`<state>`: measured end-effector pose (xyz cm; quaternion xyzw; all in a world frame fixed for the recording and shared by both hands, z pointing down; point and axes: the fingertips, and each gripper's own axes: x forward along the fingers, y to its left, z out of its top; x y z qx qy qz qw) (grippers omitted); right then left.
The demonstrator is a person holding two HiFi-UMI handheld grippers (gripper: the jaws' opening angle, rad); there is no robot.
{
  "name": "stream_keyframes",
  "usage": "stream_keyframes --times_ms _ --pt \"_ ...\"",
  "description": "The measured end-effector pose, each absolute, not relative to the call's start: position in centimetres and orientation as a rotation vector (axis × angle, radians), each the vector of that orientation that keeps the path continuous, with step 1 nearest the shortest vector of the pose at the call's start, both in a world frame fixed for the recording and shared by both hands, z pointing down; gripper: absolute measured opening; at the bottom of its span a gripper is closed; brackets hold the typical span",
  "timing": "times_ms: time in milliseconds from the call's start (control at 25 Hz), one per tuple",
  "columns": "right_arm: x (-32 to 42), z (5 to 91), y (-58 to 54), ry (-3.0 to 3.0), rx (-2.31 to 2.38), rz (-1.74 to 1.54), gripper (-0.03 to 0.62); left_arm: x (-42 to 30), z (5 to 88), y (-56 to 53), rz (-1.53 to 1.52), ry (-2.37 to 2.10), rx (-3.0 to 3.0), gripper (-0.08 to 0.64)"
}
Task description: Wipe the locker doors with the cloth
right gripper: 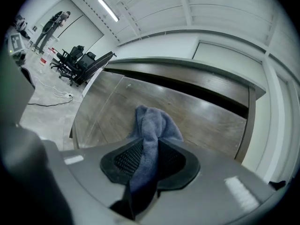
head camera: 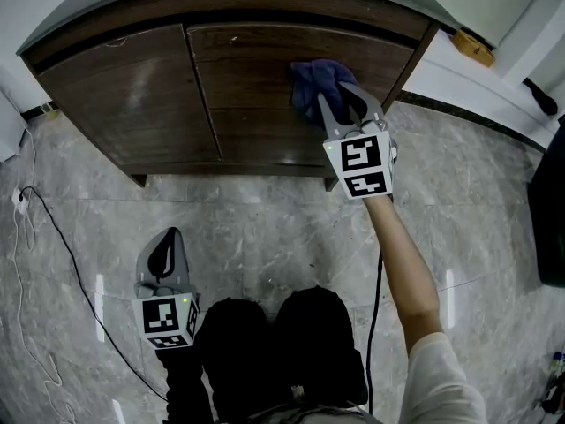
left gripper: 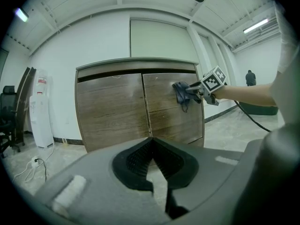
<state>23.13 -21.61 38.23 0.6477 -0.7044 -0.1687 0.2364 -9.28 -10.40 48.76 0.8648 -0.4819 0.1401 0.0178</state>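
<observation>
Two wooden doors close the front of the locker (head camera: pixel 106 38), a left door (head camera: pixel 132 95) and a right door (head camera: pixel 252 69). Both are shut, so what is inside the locker cannot be seen.

A blue cloth (head camera: pixel 315 82) is on the upper half of the right door. The right gripper (head camera: pixel 340 97) has its jaws pinched on the cloth and points at the door, with the person's bare forearm (head camera: pixel 402 254) stretched out toward the locker. In the right gripper view the cloth (right gripper: pixel 152 125) is gathered into a long strip. Its long axis follows the jaws. The bunched end sticks out beyond the tips toward the door, and the other end runs back between the jaws. From the left gripper view, one loose corner of the cloth (left gripper: pixel 180 90) hangs down along the door.

The left gripper (head camera: pixel 165 246) is low over the grey stone floor (head camera: pixel 265 228), well apart from the locker and near the person's knees (head camera: pixel 274 343). It also points toward the locker. Its jaws are pressed together at the tips and nothing is between them.

A thin black cable (head camera: pixel 53 228) lies on the floor in front of the locker's left side. A white water dispenser (left gripper: pixel 41 107) stands to the left of the locker.
</observation>
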Motion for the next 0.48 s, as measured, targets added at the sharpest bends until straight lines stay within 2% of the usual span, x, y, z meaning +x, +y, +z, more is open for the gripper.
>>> stream_keyframes --times_ms 480 --pt "21.5 31.2 -22.4 -2.002 1.884 -0.560 0.103 -9.0 48.7 -10.2 0.436 -1.488 2.692 0.000"
